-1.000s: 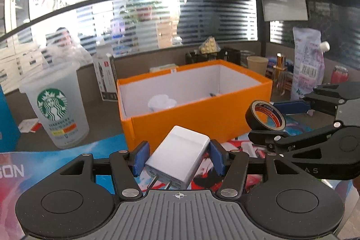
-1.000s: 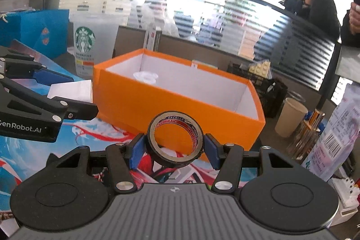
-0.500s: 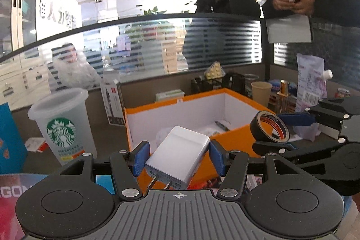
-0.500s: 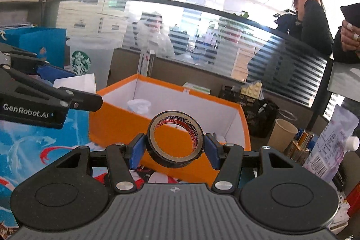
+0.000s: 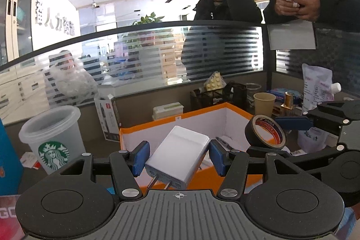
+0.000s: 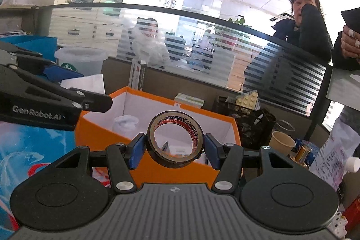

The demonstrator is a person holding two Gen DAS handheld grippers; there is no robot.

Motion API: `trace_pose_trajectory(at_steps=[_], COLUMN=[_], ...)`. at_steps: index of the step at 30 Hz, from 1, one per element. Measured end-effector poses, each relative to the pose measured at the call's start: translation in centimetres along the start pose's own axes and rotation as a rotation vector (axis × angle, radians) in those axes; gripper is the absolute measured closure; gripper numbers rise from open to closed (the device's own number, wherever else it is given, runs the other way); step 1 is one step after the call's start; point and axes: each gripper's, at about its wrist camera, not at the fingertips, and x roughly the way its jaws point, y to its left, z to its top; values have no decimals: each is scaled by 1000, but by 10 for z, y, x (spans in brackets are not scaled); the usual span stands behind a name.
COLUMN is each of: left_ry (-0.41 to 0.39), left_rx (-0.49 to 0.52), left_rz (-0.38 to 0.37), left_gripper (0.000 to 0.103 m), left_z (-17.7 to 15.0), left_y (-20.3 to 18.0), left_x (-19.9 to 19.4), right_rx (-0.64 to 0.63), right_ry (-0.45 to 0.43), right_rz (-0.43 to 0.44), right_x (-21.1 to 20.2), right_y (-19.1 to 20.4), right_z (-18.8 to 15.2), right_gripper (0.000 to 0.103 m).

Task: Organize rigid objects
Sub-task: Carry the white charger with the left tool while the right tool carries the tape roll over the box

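My left gripper (image 5: 178, 158) is shut on a white charger plug (image 5: 177, 155), held in the air in front of the open orange box (image 5: 157, 125). My right gripper (image 6: 174, 146) is shut on a black tape roll (image 6: 155, 150), also held in front of the orange box (image 6: 101, 134). The tape roll (image 5: 265, 132) and the right gripper show at the right of the left wrist view. The left gripper's arm (image 6: 45, 100) shows at the left of the right wrist view. Inside the box lie a white round item (image 6: 124, 122) and a dark pen-like item.
A Starbucks cup (image 5: 52, 138) stands left of the box. A black mesh organizer (image 6: 249, 125), a paper cup (image 6: 281, 144), a small gold bottle and a white pouch (image 5: 315, 91) are right of it. A glass partition with two people behind it runs along the back.
Both grippers have risen with their objects, so the box now sits lower in both views and more of the ceiling shows. Both grips are unchanged.
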Motion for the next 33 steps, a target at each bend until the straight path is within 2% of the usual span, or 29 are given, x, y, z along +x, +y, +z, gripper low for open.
trace_pose_trajectory(at_steps=[18, 33], left_ry=[57, 192], left_rx=[-23, -69], left_rz=[-6, 37], left_gripper=[46, 46], left_z=[17, 14], left_y=[6, 13], left_x=[67, 148], right_rx=[20, 55], right_ry=[7, 101], right_rz=[-3, 35], right_x=[48, 118], right_y=[-25, -52], right_z=[16, 20], right_gripper=[49, 49])
